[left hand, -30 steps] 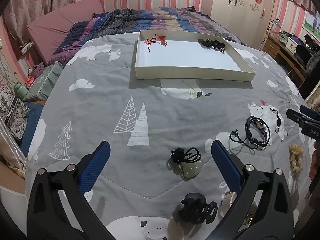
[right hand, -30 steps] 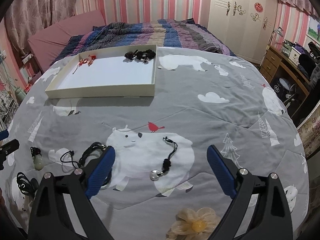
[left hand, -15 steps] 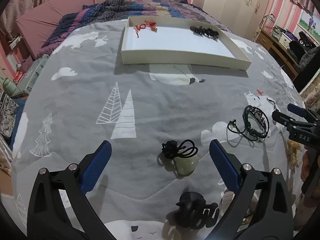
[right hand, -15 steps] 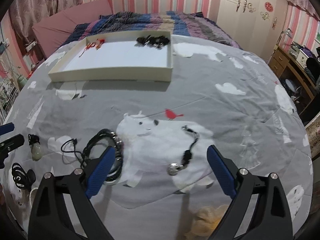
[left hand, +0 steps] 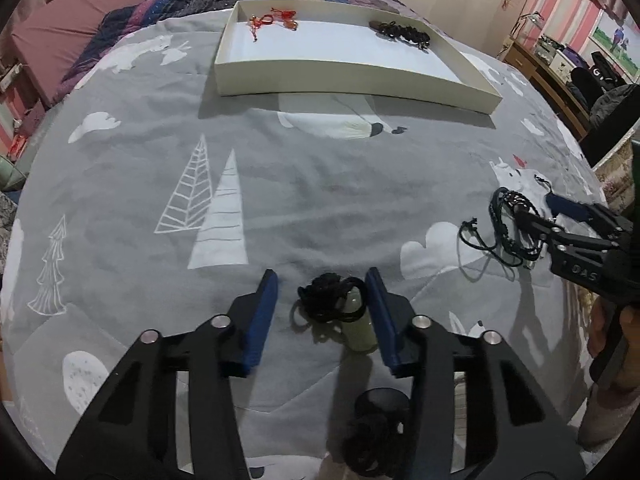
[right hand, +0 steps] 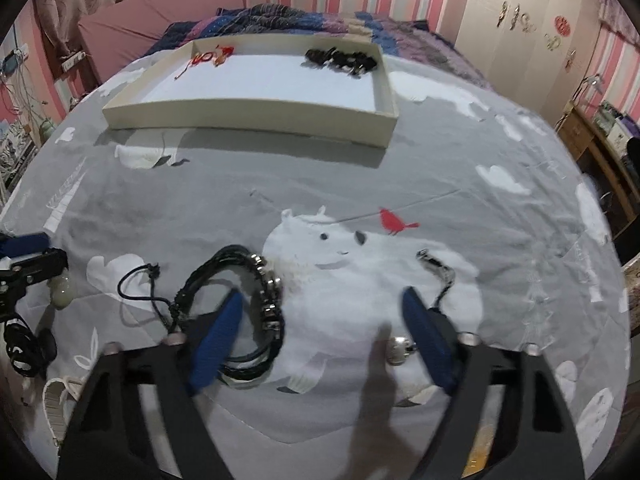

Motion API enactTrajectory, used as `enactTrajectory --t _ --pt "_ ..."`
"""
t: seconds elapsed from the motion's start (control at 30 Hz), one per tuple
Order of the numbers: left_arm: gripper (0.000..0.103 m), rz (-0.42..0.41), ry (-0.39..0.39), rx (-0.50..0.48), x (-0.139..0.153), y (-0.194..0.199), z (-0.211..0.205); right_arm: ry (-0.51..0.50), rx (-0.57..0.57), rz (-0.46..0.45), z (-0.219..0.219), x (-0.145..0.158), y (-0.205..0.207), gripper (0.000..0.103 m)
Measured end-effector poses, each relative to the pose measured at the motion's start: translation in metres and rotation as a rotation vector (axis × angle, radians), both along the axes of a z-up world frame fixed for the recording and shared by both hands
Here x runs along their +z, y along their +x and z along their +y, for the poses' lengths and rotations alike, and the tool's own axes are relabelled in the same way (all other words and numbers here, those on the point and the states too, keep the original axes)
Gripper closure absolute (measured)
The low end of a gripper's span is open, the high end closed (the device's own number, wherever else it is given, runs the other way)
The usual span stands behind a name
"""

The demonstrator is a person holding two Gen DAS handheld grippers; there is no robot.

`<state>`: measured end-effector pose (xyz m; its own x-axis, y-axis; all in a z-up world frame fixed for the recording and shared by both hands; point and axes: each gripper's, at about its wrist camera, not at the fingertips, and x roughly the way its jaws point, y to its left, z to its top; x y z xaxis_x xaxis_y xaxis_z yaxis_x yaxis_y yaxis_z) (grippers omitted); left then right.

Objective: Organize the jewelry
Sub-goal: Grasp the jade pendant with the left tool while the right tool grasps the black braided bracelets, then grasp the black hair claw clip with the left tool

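A pale green jade pendant on a knotted black cord [left hand: 336,302] lies on the grey bedspread between the fingers of my left gripper [left hand: 322,304], which is partly closed around it; the right pad looks to touch the stone, the left pad stands apart. My right gripper [right hand: 322,316] is open, low over the bedspread. A black braided bracelet [right hand: 256,312] lies around its left finger, and a black cord with a silver charm [right hand: 400,350] lies by its right finger. A white tray [left hand: 352,80] at the far side holds a red cord piece [left hand: 272,20] and a black beaded piece [left hand: 400,32].
A black hair claw [left hand: 372,436] lies under the left gripper. A black coiled tie [right hand: 22,346] and a white strap [right hand: 56,396] lie at the bed's near left. A desk [right hand: 592,144] and wardrobe stand to the right.
My left gripper has dropped over the jade pendant and its fingers have narrowed around it. My right gripper has moved forward and down over the black bracelet and charm cord.
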<state>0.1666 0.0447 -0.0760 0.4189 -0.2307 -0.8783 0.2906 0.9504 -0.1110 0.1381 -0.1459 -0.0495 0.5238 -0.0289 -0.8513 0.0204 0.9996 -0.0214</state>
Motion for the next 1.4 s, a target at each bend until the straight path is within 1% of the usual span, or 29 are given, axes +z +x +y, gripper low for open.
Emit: enactTrajectory --t 0.1,0.17,0.2,0.23,0.3,0.4,0.47,0.5,0.57,0.7,0.9,1.0,1.1,1.13,1.23,1.3,1.4 --pt "0.073 0.004 -0.014 -0.016 0.000 -0.002 -0.003 0.004 0.009 0.007 0.001 -0.003 0.002 0.036" --pt "0.074 0.002 -0.009 -0.015 0.000 -0.002 -0.004 0.020 0.021 0.012 0.002 -0.003 0.003 0.045" --pt "0.077 -0.001 -0.006 -0.015 0.000 -0.002 -0.005 0.021 0.023 0.012 0.002 -0.003 0.003 0.046" --pt "0.082 -0.003 -0.005 -0.012 0.001 -0.002 -0.004 0.022 0.025 0.011 0.003 -0.003 0.004 0.047" --pt "0.084 0.003 -0.009 -0.006 0.000 0.000 -0.003 0.037 0.029 0.013 0.002 -0.004 0.005 0.051" --pt "0.085 0.004 -0.019 0.000 0.000 0.002 -0.002 0.047 0.036 0.009 0.002 -0.003 0.006 0.061" --pt "0.086 -0.005 -0.015 0.001 0.001 0.002 -0.003 0.067 0.042 0.006 0.002 -0.003 0.006 0.074" --pt "0.086 -0.011 -0.013 0.001 0.003 0.002 -0.003 0.070 0.043 0.004 0.002 -0.003 0.006 0.077" --pt "0.087 -0.023 -0.008 0.000 0.005 0.003 -0.002 0.070 0.047 0.000 0.003 -0.003 0.008 0.088" --pt "0.087 -0.042 0.002 0.011 0.011 0.007 -0.002 0.078 0.049 -0.008 0.001 -0.001 0.010 0.088" --pt "0.087 -0.082 0.016 0.021 0.023 0.012 -0.006 0.083 0.051 -0.042 -0.001 0.011 0.015 0.089" --pt "0.088 -0.113 0.023 0.023 0.034 0.017 -0.009 0.082 0.049 -0.077 -0.004 0.025 0.019 0.089" --pt "0.091 -0.142 0.030 0.019 0.047 0.023 -0.013 0.072 0.053 -0.109 -0.005 0.038 0.026 0.089" --pt "0.103 -0.151 0.030 0.017 0.053 0.026 -0.015 0.069 0.055 -0.125 -0.005 0.045 0.029 0.089" --pt "0.103 -0.182 0.026 0.007 0.069 0.035 -0.020 0.060 0.058 -0.168 -0.006 0.063 0.040 0.089" --pt "0.103 -0.212 0.045 0.006 0.079 0.044 -0.025 0.055 0.058 -0.200 -0.006 0.075 0.047 0.089" --pt "0.103 -0.224 0.047 0.017 0.088 0.058 -0.022 0.053 0.058 -0.235 -0.008 0.091 0.060 0.089"
